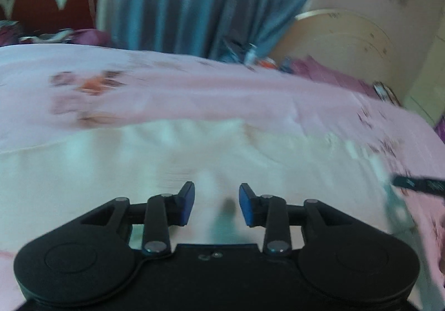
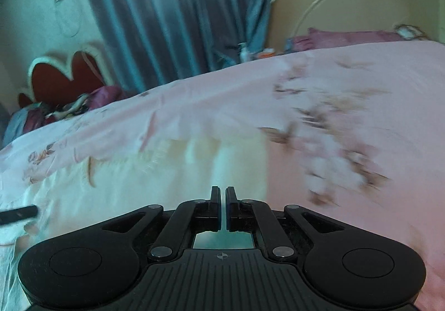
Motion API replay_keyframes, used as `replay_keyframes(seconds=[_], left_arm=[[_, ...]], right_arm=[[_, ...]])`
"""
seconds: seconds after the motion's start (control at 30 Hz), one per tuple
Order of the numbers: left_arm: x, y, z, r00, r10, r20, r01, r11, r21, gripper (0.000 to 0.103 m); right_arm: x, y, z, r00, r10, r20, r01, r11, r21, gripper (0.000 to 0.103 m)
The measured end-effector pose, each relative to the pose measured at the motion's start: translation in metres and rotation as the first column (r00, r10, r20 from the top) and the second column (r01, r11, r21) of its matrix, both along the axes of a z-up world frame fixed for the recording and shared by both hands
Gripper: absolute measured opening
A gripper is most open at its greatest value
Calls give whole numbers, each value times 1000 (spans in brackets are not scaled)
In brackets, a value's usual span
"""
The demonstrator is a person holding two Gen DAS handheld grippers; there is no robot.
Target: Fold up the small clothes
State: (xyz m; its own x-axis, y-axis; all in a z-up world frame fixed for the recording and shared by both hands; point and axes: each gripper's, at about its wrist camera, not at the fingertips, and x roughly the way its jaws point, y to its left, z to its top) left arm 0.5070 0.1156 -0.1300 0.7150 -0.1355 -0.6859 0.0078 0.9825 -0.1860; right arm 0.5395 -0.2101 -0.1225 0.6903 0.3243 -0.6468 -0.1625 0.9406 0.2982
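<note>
The left tool [image 1: 216,204] was held open over the white garment [image 1: 172,155]; the right tool [image 2: 222,208], nearly closed and empty, was seen at three o'clock.

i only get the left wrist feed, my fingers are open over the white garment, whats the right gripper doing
Observer: The right gripper is nearly shut, its jaws a thin slit apart, with nothing visibly between them.
Operator: where is it
Observer: Over the white garment, near its right edge where the pink bedsheet begins.
Operator: can it see mine
Observer: Only a dark finger of the left gripper, at its far left edge.
</note>
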Motion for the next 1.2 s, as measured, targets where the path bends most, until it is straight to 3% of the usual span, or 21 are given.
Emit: replay_keyframes(seconds=[0.1,0.2,0.23,0.3,0.37,0.47,0.57,0.6,0.63,0.67,0.73,0.8,0.87,0.9,0.93,1.07,1.2], left_arm=[[12,-6,-13,1000,12,-16,-11,999,40,35],[14,10,-18,999,46,-8,-45,998,34,28],[15,14,-18,999,49,-6,-49,998,30,27],[15,15,-17,999,45,-2,-45,998,44,27],[15,12,-17,999,52,1,-52,997,58,27],[14,-1,-7,998,63,19,-65,994,87,39],[9,-37,3,997,-18,68,13,996,85,51],[12,-52,3,996,-56,67,51,995,83,51],[16,-68,1,994,-87,63,81,993,85,51],[20,-76,-1,994,-99,52,95,992,87,51],[27,-84,-9,995,-94,27,90,990,109,51],[29,-71,-14,998,-59,18,56,988,146,52],[29,-44,-19,1000,-1,7,-1,977,212,53],[27,-30,-20,1000,17,9,-19,977,212,53],[27,-21,-20,1000,22,9,-24,981,193,52],[29,-28,-19,1000,1,11,-4,971,239,52],[28,-27,-16,1000,17,8,-19,976,218,52]], right_arm=[[19,10,-7,999,40,23,-39,998,-53,2],[46,-15,-18,995,-95,-30,91,989,-115,2],[53,-27,-24,993,-113,-41,109,990,-92,1],[61,-32,-24,994,-94,-49,89,992,-89,0],[61,-25,-21,995,-88,-40,80,983,-168,0],[48,-25,-12,993,-107,-40,100,983,-151,0],[28,2,-1,1000,12,1,-12,994,-109,0],[24,13,-2,998,58,-7,-59,994,-91,3],[21,29,-4,993,117,-11,-118,990,-84,14],[18,44,-7,985,173,-6,-173,980,-101,32],[17,54,-11,977,213,20,-208,967,-149,52],[27,37,-16,988,153,18,-147,971,-188,51],[44,1,-19,1000,10,-10,-12,981,-194,34],[50,-17,-21,999,-32,-23,28,986,-165,31],[55,-27,-21,998,-40,-39,34,989,-143,21],[59,-19,-18,999,8,-45,-17,977,-211,20],[56,-16,-19,998,6,-55,-18,976,-218,20]])
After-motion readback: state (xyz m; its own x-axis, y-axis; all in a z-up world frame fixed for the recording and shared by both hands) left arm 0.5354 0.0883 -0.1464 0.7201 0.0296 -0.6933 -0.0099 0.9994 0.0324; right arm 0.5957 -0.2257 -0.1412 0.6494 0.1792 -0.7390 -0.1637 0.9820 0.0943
